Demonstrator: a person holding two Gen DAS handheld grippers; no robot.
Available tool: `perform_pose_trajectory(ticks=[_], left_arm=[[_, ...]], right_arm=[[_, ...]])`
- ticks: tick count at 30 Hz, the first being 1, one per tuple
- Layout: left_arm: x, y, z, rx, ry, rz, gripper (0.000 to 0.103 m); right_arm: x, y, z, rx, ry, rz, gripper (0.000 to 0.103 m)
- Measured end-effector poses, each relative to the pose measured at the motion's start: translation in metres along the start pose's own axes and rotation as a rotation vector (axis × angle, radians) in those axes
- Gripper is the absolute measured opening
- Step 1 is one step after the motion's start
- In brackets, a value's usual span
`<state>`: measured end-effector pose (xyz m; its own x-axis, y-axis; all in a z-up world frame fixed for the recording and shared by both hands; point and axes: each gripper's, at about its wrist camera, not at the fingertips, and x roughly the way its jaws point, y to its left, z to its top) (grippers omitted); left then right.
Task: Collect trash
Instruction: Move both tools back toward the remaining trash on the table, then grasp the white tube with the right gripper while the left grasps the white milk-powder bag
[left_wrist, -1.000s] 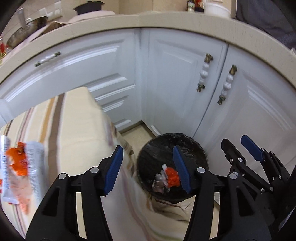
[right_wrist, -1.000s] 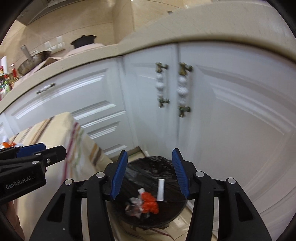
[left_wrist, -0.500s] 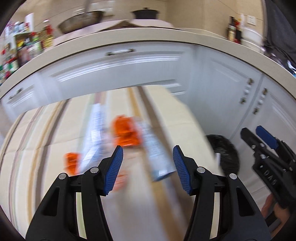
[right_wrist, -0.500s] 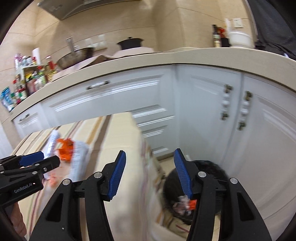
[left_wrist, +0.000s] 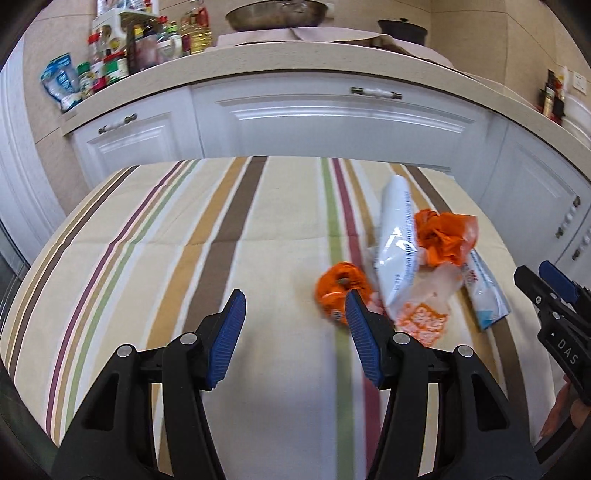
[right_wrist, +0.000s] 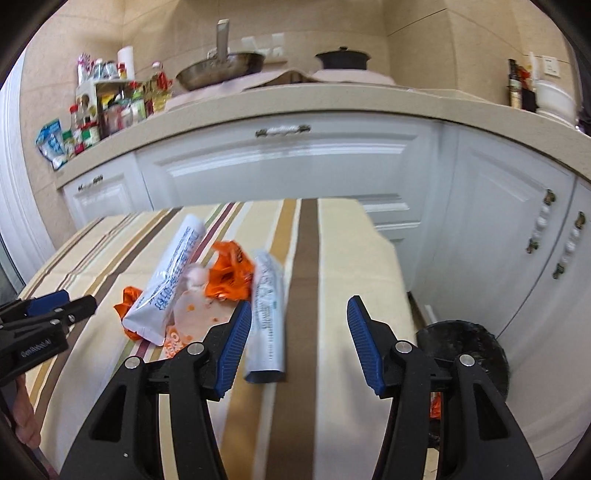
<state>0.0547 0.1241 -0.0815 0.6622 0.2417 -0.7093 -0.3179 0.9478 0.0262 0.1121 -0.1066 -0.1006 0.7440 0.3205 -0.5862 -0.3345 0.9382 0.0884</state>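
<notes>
Kitchen scene, striped tablecloth (left_wrist: 184, 258) on table, white cabinets behind. Left to right, your left gripper (left_wrist: 295, 325) was spread wide, holding nothing, hovering near small orange crumpled wrapper (left_wrist: 338, 286). Pile sat on cloth: white pouch (right_wrist: 168, 273), orange bag (right_wrist: 229, 275), second white wrapper (right_wrist: 267, 314). Your right gripper (right_wrist: 299, 339) was spread too, empty. Black bin (right_wrist: 465, 354) on floor, far right, had some orange scrap already. Guessing partway done, whole pile still left.

You're in a home kitchen: white cabinets (right_wrist: 288, 162) run across mid-frame under a beige countertop (right_wrist: 332, 101), with spice jars (right_wrist: 107, 110) upper left, a pan (right_wrist: 221, 70) and black pot (right_wrist: 341, 59) along the top.
</notes>
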Motion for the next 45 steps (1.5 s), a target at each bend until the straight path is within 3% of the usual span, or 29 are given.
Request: perform_pose_trajectory(ticks=[13,16,18,19,27,37,45], left_arm=[[0.016,0.022,-0.004,-0.034,0.026,-0.002,0.055],[0.018,0.02,-0.005,-0.029,0.032,-0.018,0.055],[0.02,0.016,-0.005,-0.02,0.036,-0.03,0.061],[0.021,0.015,-0.005,-0.02,0.037,-0.035,0.061],[0.019,0.001,0.0,-0.012,0.032,-0.076,0.061],[0.013,-0.032,0.01,0.029,0.007,-0.138,0.063],[0.019,-0.056,0.007,0.064,0.02,-0.142,0.06]], right_arm=[[0.034,0.016,-0.003,-0.018,0.142,0.002,0.054],[0.04,0.016,-0.004,-0.014,0.177,0.013,0.041],[0.045,0.016,-0.005,-0.01,0.205,0.03,0.026],[0.046,0.016,-0.005,-0.009,0.211,0.039,0.026],[0.029,0.008,-0.005,-0.013,0.152,0.007,0.021],[0.004,-0.034,-0.004,0.047,0.084,-0.063,0.021],[-0.001,-0.06,-0.01,0.102,0.074,-0.081,0.021]])
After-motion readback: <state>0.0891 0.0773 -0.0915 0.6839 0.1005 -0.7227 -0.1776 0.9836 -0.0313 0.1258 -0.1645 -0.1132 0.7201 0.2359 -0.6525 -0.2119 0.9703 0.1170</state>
